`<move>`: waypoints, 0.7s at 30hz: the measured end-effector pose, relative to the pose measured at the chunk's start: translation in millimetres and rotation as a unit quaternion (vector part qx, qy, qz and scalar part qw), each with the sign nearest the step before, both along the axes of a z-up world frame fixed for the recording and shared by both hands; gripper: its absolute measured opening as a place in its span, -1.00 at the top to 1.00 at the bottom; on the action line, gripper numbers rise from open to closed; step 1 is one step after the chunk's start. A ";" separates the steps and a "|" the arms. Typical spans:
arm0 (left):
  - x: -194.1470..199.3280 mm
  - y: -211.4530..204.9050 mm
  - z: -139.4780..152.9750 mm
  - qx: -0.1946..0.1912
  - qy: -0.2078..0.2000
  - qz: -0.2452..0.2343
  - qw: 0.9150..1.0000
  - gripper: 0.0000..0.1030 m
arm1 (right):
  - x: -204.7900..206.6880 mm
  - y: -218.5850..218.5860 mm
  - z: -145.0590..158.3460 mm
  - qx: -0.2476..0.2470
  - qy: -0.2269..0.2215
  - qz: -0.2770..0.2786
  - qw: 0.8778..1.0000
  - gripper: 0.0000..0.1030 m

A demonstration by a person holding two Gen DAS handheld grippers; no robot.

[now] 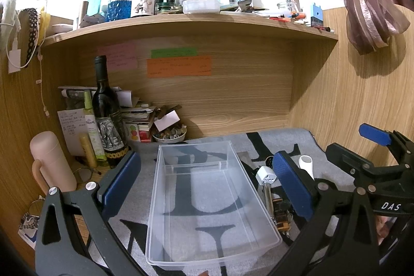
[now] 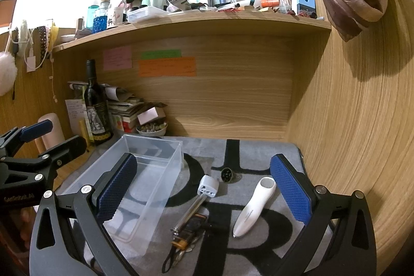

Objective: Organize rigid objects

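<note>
Clear plastic bin (image 1: 207, 201), nothing inside, on grey letter-print mat (image 2: 258, 154), centre-left of desk. To its right, loose on the mat: white wand-shaped device (image 2: 254, 206); white plug adapter (image 2: 207, 186); metal cylinder (image 2: 190, 211) lying just below the adapter; small dark round item (image 2: 227, 174); orange-and-black item with cord (image 2: 185, 237). Left gripper (image 1: 207, 180): jaws wide, straddling the bin, holding nothing. Right gripper (image 2: 204, 195): jaws wide, holding nothing, over the loose items. Behind: wine bottle (image 1: 106, 110), pink flask (image 1: 50, 162), cluttered shelf (image 1: 181, 17).
</note>
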State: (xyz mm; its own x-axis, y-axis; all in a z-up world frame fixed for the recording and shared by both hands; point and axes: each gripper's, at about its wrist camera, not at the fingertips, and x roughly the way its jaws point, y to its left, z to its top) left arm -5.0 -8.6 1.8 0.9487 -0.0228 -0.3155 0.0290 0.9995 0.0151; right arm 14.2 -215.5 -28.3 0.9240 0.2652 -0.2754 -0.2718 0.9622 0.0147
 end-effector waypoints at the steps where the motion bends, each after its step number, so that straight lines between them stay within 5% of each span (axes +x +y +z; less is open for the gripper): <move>1: -0.1 0.1 0.0 0.000 0.000 0.000 1.000 -1.00 | -0.3 0.5 0.4 -0.001 -0.001 0.000 1.000 -1.00; 21: -0.1 0.7 0.1 -0.002 0.000 0.000 1.000 -1.00 | -1.9 3.3 2.8 -0.007 -0.006 0.004 1.000 -1.00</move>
